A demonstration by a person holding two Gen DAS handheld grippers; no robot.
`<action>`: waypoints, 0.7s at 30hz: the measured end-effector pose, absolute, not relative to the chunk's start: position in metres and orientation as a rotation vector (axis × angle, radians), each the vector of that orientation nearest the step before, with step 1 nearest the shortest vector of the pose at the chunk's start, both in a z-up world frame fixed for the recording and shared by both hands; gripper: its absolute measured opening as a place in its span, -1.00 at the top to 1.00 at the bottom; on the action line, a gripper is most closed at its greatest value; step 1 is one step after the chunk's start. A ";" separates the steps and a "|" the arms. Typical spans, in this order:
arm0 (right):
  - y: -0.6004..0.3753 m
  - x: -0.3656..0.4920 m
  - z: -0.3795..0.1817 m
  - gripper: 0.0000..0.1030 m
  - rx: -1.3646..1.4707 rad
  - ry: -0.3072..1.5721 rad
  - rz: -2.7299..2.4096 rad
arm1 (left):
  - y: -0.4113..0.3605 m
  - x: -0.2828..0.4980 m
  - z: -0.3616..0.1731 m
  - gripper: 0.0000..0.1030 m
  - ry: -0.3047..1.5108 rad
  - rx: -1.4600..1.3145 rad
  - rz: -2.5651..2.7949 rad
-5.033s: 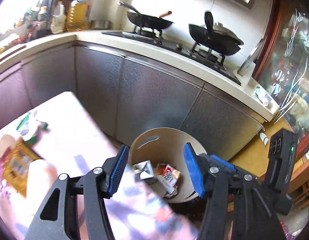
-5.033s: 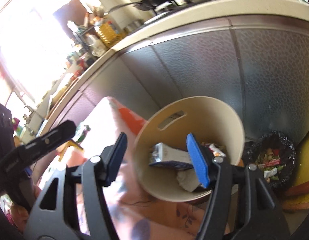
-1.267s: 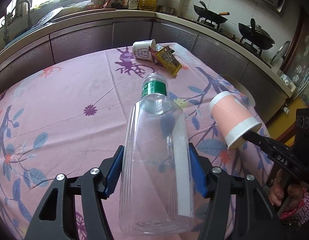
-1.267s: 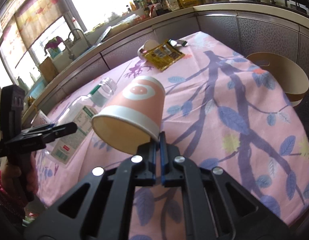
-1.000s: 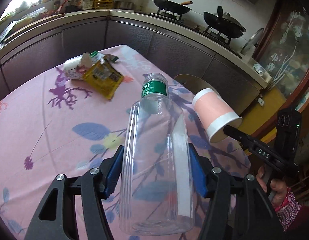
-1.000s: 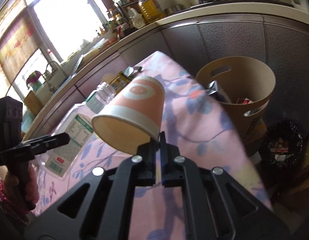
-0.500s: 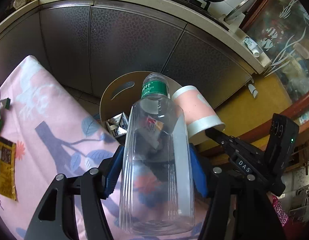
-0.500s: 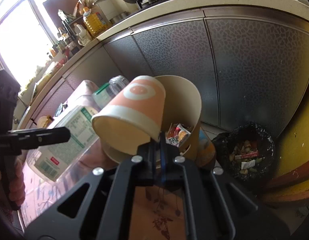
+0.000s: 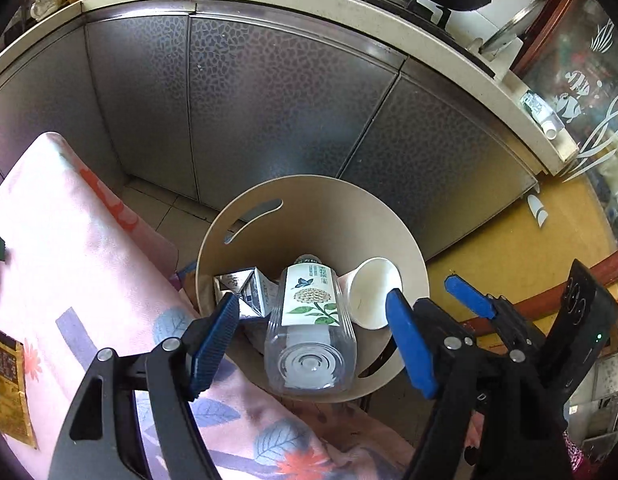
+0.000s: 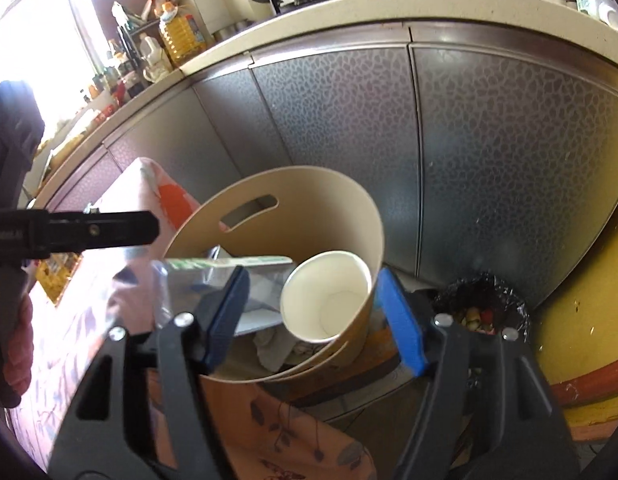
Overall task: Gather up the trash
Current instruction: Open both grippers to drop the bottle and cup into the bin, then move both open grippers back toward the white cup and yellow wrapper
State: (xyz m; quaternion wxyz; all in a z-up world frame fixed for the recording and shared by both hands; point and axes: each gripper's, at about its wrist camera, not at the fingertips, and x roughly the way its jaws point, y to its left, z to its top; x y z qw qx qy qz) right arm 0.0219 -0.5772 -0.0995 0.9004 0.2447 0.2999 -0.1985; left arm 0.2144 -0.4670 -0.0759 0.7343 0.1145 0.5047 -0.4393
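A beige round bin [image 9: 309, 196] stands beside the pink table edge; it also shows in the right wrist view [image 10: 309, 188]. A clear plastic bottle [image 9: 311, 320] lies in it, base toward me, loose from any finger. A paper cup [image 9: 371, 292] lies beside it, mouth toward me; the right wrist view shows the cup [image 10: 329, 300] and the blurred bottle [image 10: 213, 280]. A small carton [image 9: 245, 288] sits in the bin too. My left gripper [image 9: 317, 344] is open and empty above the bin. My right gripper [image 10: 313, 312] is open and empty; it also shows in the left wrist view [image 9: 469, 300].
The pink floral tablecloth [image 9: 69, 260] lies at the left with a yellow snack packet [image 9: 5, 388] on it. Grey cabinet doors [image 9: 269, 100] stand behind the bin. A black-bagged bin of food waste [image 10: 481, 308] stands on the floor at the right.
Both grippers opened over the bin. The bottle dropped from the left gripper and the paper cup from the right gripper into the bin.
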 end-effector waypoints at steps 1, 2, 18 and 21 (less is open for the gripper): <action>-0.580 0.020 -0.098 -0.26 0.514 0.612 -0.415 | -0.459 0.215 -0.072 -0.41 1.105 0.230 -0.961; -0.583 0.019 -0.095 -0.26 0.526 0.606 -0.416 | -0.449 0.216 -0.067 -0.41 1.100 0.208 -0.951; -0.541 -0.042 -0.045 -0.26 0.488 0.551 -0.410 | -0.205 0.149 -0.042 -0.41 0.973 0.087 -0.744; -0.523 -0.056 -0.042 -0.26 0.509 0.524 -0.432 | -0.167 0.137 -0.041 -0.41 0.975 0.075 -0.729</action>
